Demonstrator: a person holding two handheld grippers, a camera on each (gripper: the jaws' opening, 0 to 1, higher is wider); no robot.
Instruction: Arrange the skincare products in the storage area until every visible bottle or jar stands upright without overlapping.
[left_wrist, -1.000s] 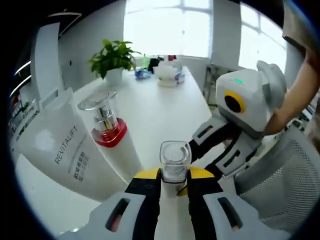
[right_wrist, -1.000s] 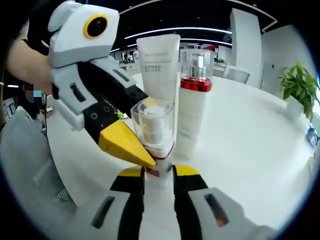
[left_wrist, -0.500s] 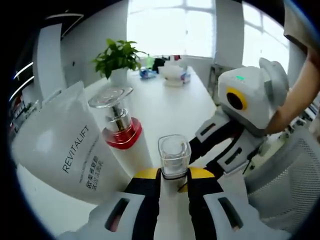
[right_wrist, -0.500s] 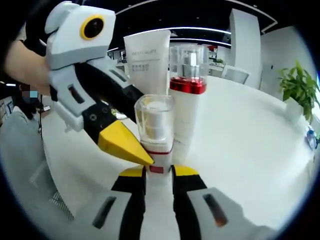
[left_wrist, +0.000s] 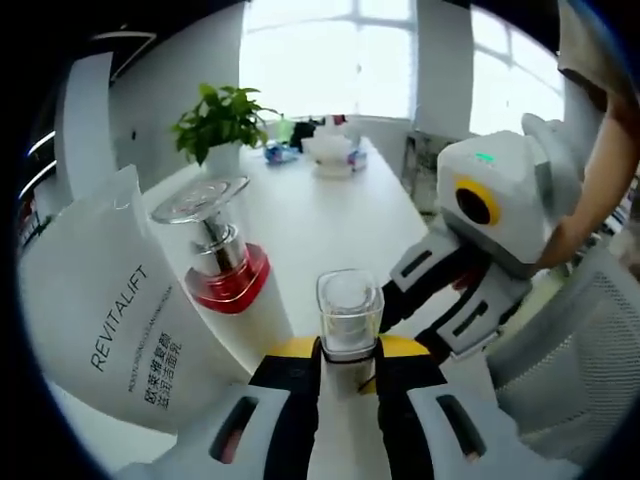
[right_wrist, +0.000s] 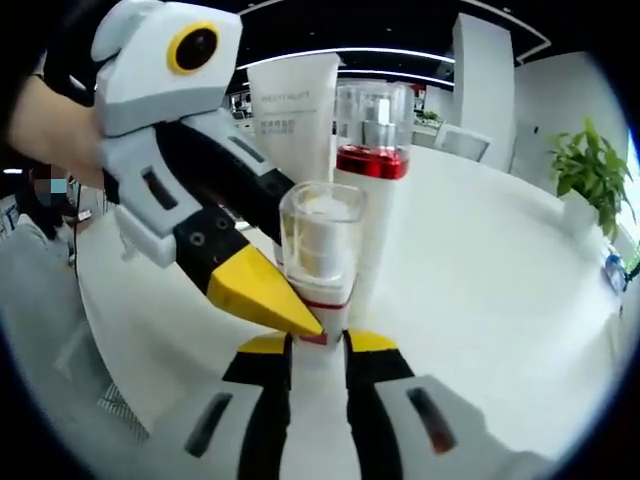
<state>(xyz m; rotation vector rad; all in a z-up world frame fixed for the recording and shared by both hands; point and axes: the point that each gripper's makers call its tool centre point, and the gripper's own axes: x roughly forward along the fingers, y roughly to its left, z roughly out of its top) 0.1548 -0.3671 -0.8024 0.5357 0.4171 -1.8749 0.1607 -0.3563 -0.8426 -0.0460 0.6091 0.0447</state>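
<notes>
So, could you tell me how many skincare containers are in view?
3: a small clear-capped bottle gripped by both grippers, a taller red-collared pump bottle just behind it, and a white tube beside that. Others may be hidden.

Small pump bottle (left_wrist: 348, 322), clear square cap, red band: upright, lower centre of both views. Tall pump bottle (left_wrist: 225, 275), clear cap, red collar: upright, left of centre. White REVITALIFT tube (left_wrist: 110, 320): upright, far left, touching it.

White tube (left_wrist: 110, 300) and red-collared pump bottle (left_wrist: 222, 270) crowding left half of left gripper view. Right gripper (left_wrist: 425, 315) blocking right side. Bare tabletop (left_wrist: 330, 215) lying open at upper centre; plant (left_wrist: 222, 120) and clutter standing at far edge.
</notes>
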